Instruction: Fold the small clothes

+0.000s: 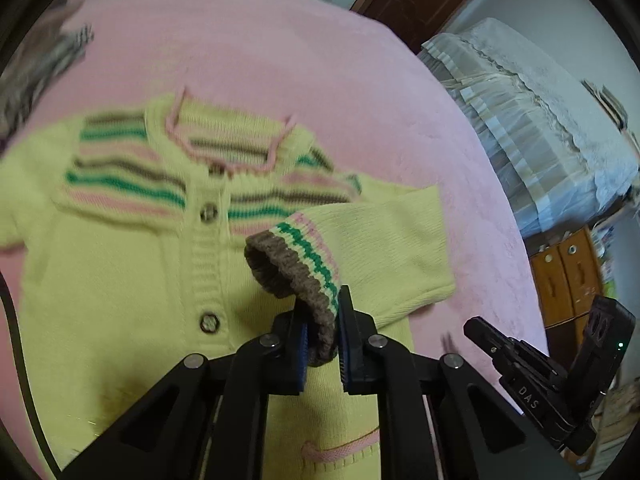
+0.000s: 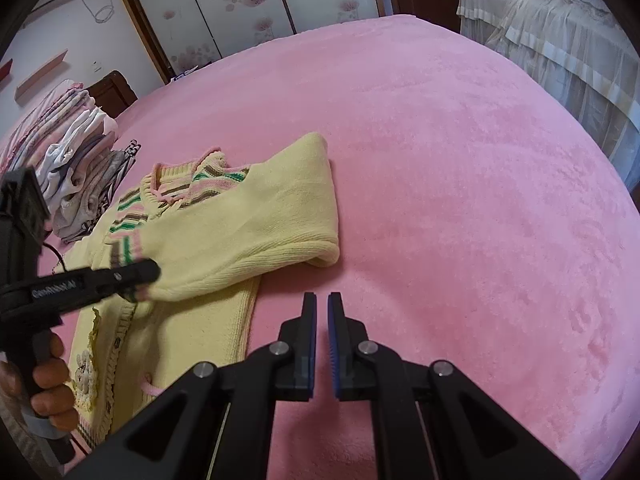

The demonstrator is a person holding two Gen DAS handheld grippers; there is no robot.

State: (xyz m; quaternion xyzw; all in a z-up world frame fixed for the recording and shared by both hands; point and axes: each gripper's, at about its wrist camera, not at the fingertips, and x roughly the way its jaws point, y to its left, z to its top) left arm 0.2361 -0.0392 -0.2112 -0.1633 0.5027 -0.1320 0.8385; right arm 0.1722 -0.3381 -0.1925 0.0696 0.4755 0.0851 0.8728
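Observation:
A small yellow knit cardigan point(image 1: 120, 280) with green, pink and brown stripes lies face up on the pink blanket point(image 1: 280, 60). My left gripper point(image 1: 322, 320) is shut on the brown cuff of its sleeve point(image 1: 296, 264) and holds the sleeve folded over the chest. In the right wrist view the cardigan point(image 2: 224, 240) lies at the left, with the left gripper point(image 2: 136, 276) over it. My right gripper point(image 2: 322, 304) hovers above bare blanket just right of the cardigan's side edge, its jaws nearly closed with nothing between them. It also shows in the left wrist view point(image 1: 532, 376) at lower right.
A pile of clothes point(image 2: 76, 160) sits on the pink blanket point(image 2: 440, 160) at the far left, beyond the cardigan. A second bed with a lace cover point(image 2: 560, 40) stands to the right. A wooden cabinet point(image 1: 568, 272) stands past the bed's edge.

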